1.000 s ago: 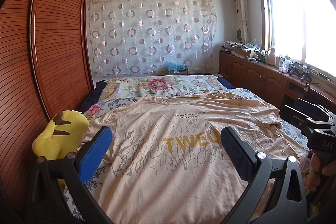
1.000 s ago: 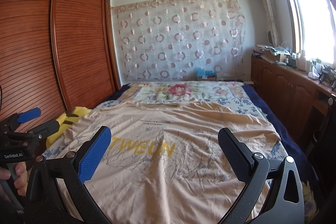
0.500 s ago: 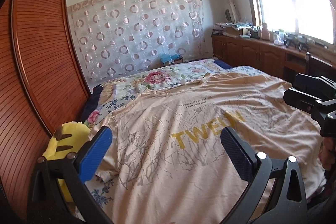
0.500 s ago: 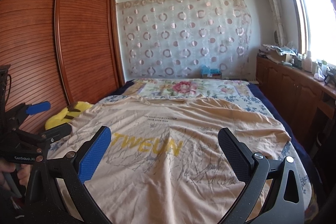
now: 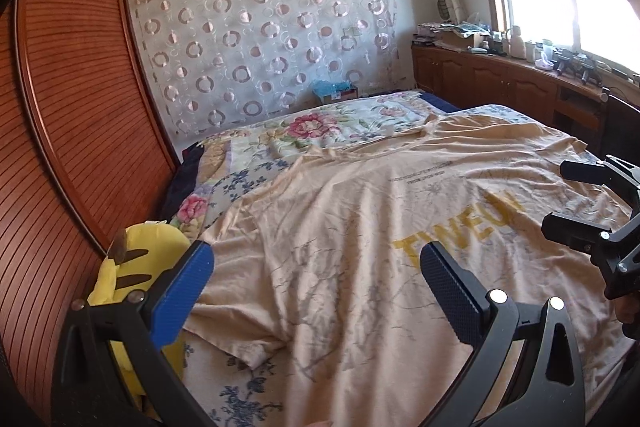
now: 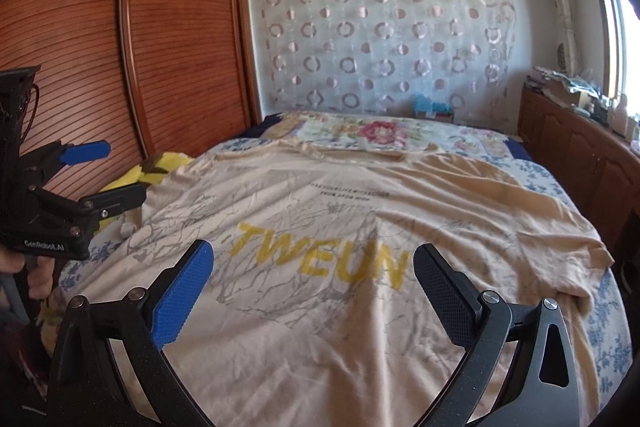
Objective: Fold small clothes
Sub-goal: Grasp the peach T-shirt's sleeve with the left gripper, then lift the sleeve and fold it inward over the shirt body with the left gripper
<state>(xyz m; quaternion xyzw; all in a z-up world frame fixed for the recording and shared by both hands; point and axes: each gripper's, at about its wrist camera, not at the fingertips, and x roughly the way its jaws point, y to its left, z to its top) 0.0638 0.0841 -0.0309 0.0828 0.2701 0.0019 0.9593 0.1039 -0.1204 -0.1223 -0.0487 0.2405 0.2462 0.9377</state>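
A beige T-shirt (image 5: 352, 227) with yellow letters "TWEUN" lies spread flat, front up, on the bed; it also shows in the right wrist view (image 6: 340, 219). My left gripper (image 5: 316, 267) is open and empty above the shirt's left sleeve and side; it also shows at the left edge of the right wrist view (image 6: 104, 171). My right gripper (image 6: 312, 267) is open and empty above the shirt's lower middle; it also shows at the right edge of the left wrist view (image 5: 560, 199).
A yellow plush toy (image 5: 136, 267) lies at the bed's left edge beside the wooden wardrobe (image 5: 68, 131). A floral quilt (image 5: 316, 131) covers the bed head. Wooden cabinets (image 5: 500, 87) with clutter stand under the window at right.
My left gripper has swung left and lower, toward the shirt's left sleeve and the plush toy. My right gripper has dropped slightly closer over the shirt. Both stay open.
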